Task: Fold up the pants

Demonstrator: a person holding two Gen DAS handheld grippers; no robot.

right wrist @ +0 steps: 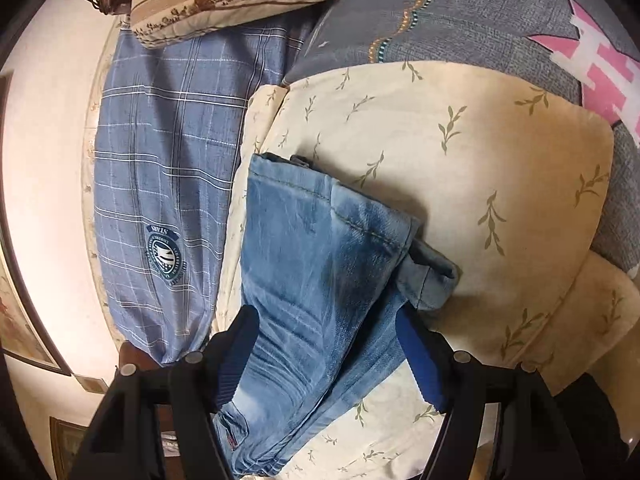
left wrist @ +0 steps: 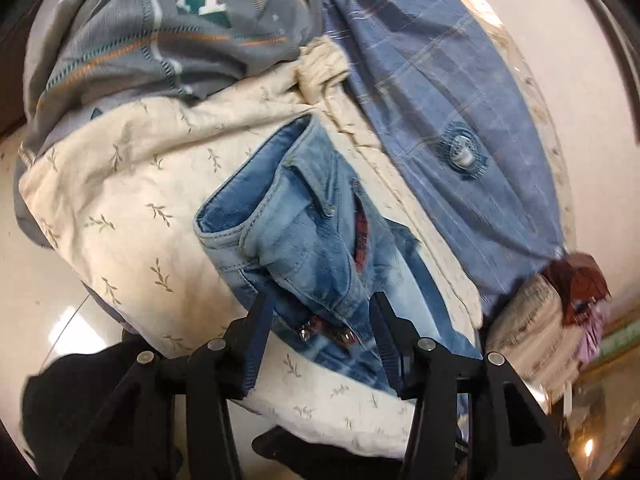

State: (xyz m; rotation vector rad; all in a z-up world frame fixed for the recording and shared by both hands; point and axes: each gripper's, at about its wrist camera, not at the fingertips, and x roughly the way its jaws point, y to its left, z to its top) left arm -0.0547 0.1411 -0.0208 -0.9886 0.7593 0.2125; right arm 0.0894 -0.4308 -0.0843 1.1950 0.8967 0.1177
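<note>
Faded light-blue denim pants point(right wrist: 320, 276) lie folded on cream leaf-print quilt point(right wrist: 500, 152) on the bed. Both grippers' fingers apart w/ denim between, not clamped: left gripper point(left wrist: 316, 344) at waistband end, right gripper point(right wrist: 328, 356) over legs. Long axis runs away from right fingers.

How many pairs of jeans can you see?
1: the jeans lie folded on the cream leaf-print quilt, between both open grippers. Others could hide under the bedding.
</note>
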